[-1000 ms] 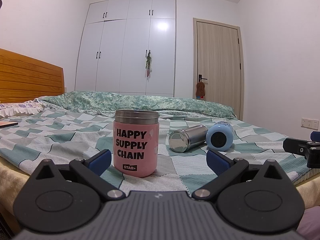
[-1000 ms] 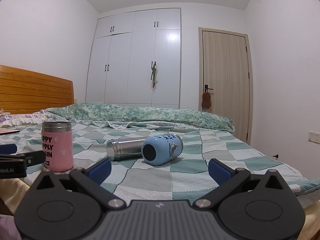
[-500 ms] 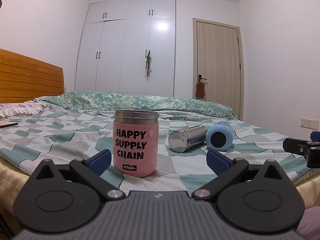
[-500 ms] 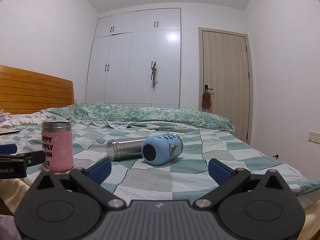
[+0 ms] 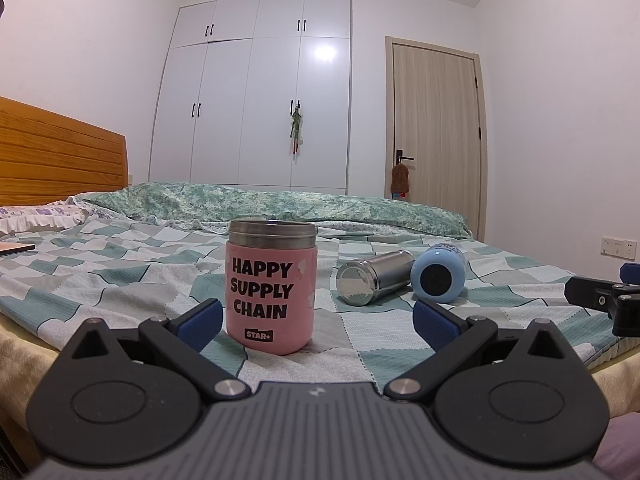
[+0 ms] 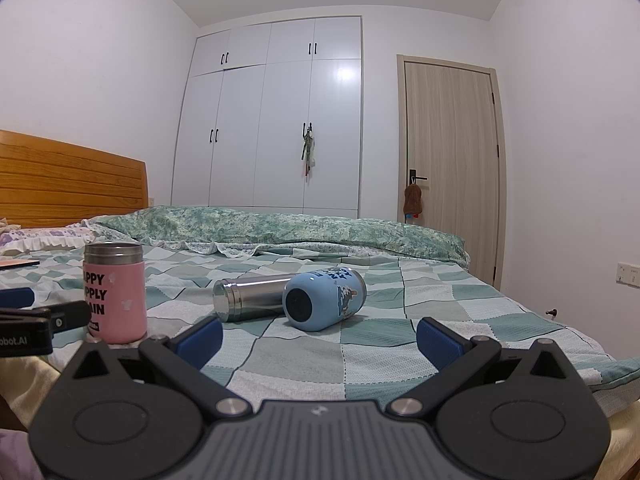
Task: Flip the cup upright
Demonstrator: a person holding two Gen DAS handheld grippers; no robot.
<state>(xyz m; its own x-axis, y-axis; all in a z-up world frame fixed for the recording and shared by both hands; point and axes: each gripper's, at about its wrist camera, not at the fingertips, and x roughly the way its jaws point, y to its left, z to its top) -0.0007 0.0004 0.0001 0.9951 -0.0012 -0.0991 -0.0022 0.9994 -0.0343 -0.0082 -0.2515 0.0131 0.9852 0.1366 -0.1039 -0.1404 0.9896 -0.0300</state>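
A pink cup with a steel rim and black lettering stands upright on the bed; it also shows in the right wrist view. A steel cup and a light blue cup lie on their sides, side by side. My left gripper is open and empty, just short of the pink cup. My right gripper is open and empty, short of the blue cup.
The checked bedsheet covers the bed, with a rolled green quilt at the back. A wooden headboard is at the left. A wardrobe and a door stand behind. The right gripper's side shows at the left view's right edge.
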